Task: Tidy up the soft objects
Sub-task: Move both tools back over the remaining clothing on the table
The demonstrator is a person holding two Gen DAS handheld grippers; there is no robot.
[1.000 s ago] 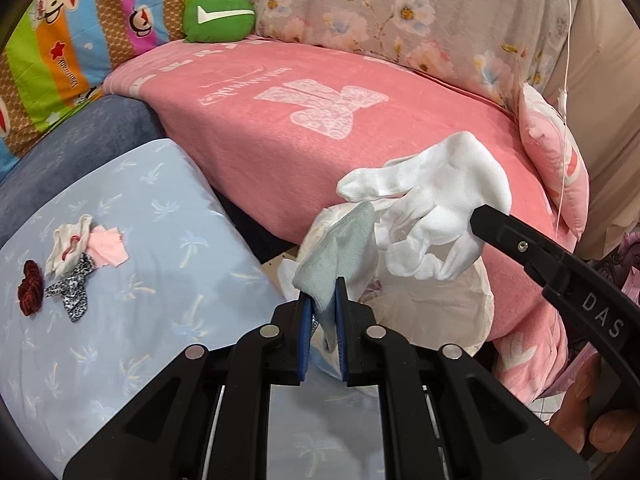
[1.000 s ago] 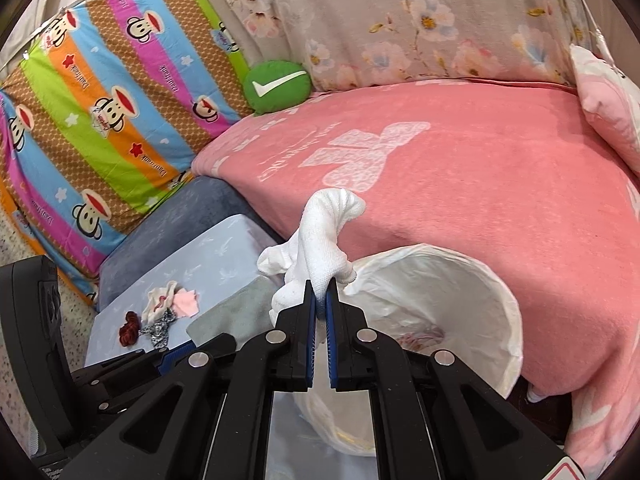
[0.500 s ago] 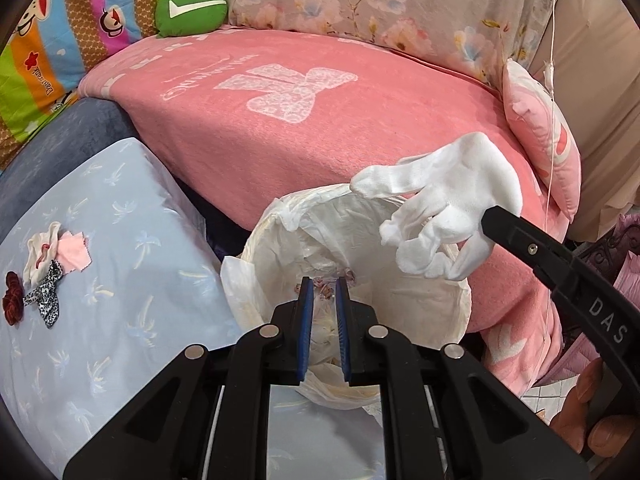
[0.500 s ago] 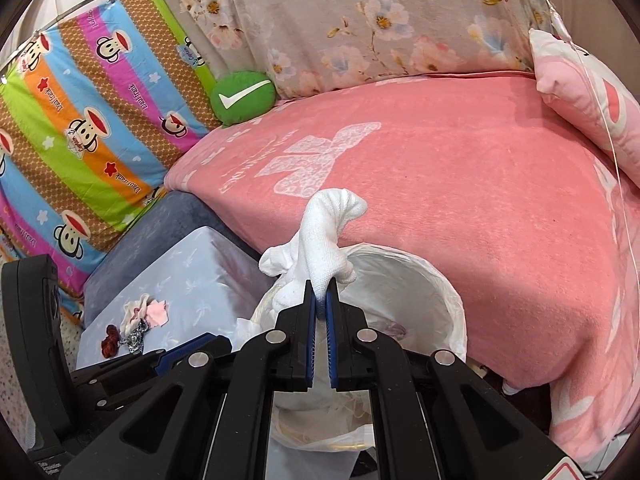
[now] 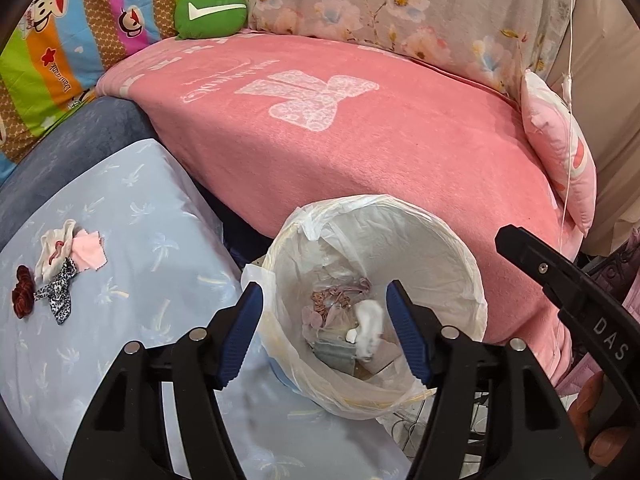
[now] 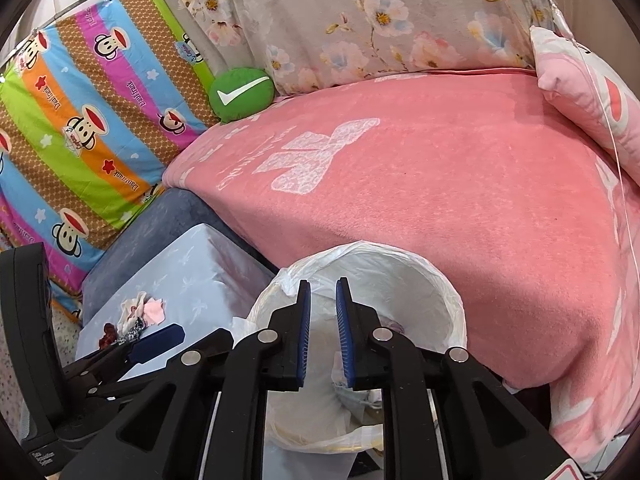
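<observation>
A bin lined with a white plastic bag (image 5: 436, 240) (image 6: 420, 276) stands beside the pink bed. Inside it lie a white glove (image 5: 370, 330), a grey-blue cloth (image 5: 334, 354) and small scraps. My left gripper (image 5: 324, 328) hangs open above the bin's mouth, nothing between its fingers. My right gripper (image 6: 322, 330) is also open and empty over the bin's near rim. On the light blue cushion (image 5: 120, 320) a small pile remains: a white cloth (image 5: 54, 248), a pink patch (image 5: 90, 250), a leopard-print scrap (image 5: 58, 292) and a dark red scrunchie (image 5: 23, 290).
A pink blanket (image 5: 360, 140) covers the bed behind the bin, with a pink pillow (image 5: 560, 160) at the right and a green cushion (image 5: 210, 12) at the back. A striped monkey-print sheet (image 6: 80, 120) hangs on the left. A hand (image 5: 600, 420) holds the right gripper's handle.
Both grippers opened. The grey-blue cloth left the left gripper first, then the white glove left the right one; both now lie in the bin.
</observation>
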